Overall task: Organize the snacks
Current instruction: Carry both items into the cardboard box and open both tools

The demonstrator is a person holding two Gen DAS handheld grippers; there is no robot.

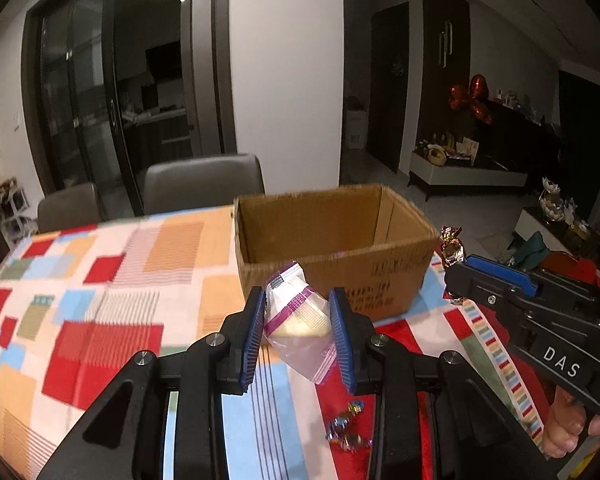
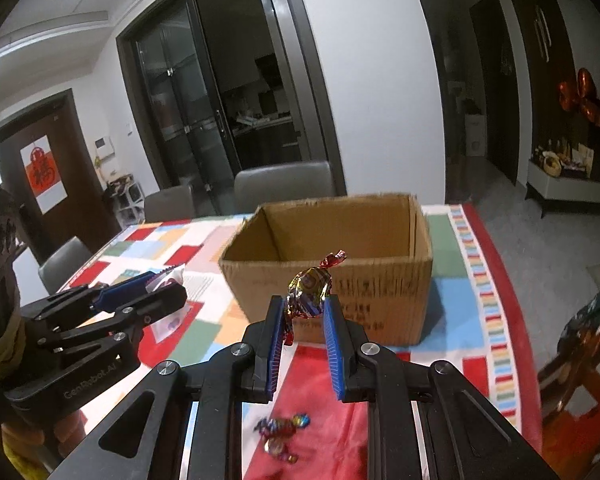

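Left wrist view, centre: left gripper (image 1: 298,330) clamps a clear snack bag (image 1: 296,320); right gripper (image 2: 302,334) pinches a foil candy (image 2: 309,289) before the cardboard box (image 2: 328,280)

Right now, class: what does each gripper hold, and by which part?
Left gripper: clear snack bag, by its sides. Right gripper: foil candy, by its round body.
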